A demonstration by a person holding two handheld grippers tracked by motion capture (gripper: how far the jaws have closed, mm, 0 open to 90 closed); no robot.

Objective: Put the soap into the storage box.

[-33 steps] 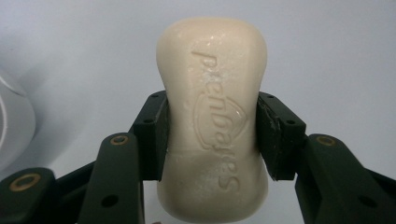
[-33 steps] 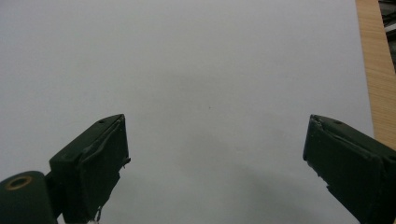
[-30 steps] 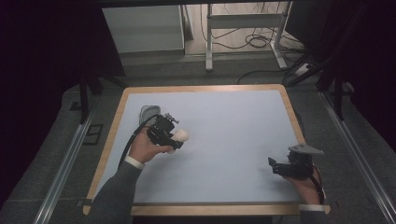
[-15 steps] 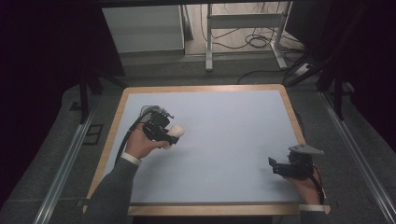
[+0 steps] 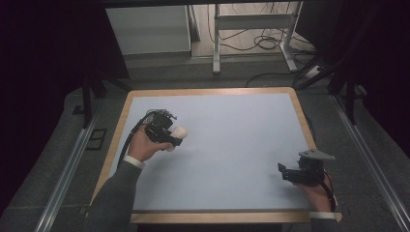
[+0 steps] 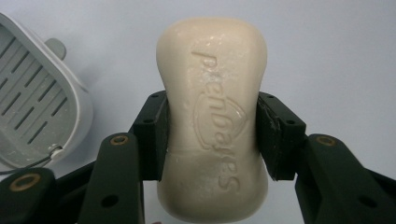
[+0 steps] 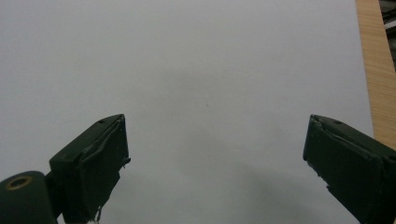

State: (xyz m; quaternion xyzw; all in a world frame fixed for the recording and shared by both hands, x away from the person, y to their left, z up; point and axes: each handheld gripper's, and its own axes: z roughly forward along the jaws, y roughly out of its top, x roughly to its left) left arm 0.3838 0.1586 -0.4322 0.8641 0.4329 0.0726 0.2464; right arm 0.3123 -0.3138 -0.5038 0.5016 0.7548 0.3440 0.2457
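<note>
The left hand-held gripper (image 6: 212, 135) squeezes a cream-white bar of soap with raised letters on it (image 6: 212, 116). Its two black jaws press on the narrow middle of the bar, one on each side, so the soap is held tight. In the left gripper view, the bar sticks out past the jaws at both ends. A pale grey plastic soap dish with long slots in its floor (image 6: 32, 107) sits just beside the soap, and the two do not touch. In the high view, the left hand-held gripper (image 5: 169, 136) and the soap (image 5: 180, 132) are above the pale blue worktop with a light wooden rim (image 5: 232, 140), close to the worktop's left edge. A hand in a dark sleeve with a white cuff (image 5: 141, 145) carries this gripper. The right hand-held gripper (image 5: 295, 172) is well apart from the soap, near the right front corner of the worktop. In the right gripper view, the right gripper's jaws stand wide apart with nothing between them, just bare worktop under them.
</note>
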